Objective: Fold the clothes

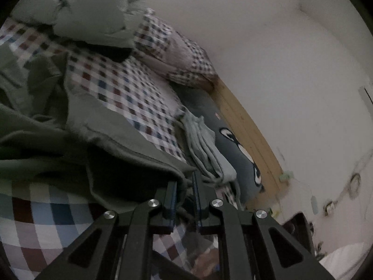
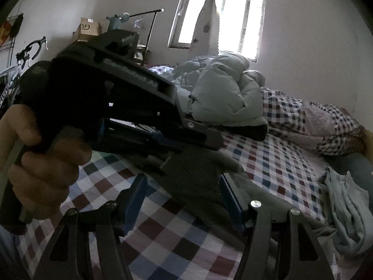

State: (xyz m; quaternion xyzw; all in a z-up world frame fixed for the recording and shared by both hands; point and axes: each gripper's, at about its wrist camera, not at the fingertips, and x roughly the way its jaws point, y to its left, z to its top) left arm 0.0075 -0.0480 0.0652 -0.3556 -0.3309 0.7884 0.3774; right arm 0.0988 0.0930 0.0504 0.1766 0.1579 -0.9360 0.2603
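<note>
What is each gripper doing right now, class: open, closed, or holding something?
Left gripper: closed on the edge of the dark green garment.
Right gripper: open, fingers apart above the same garment, holding nothing.

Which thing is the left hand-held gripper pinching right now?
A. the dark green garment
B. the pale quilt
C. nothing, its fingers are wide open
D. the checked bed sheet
A: in the left wrist view the left hand-held gripper has its fingers nearly together on a fold of the green garment, which lies on the checked sheet.
</note>
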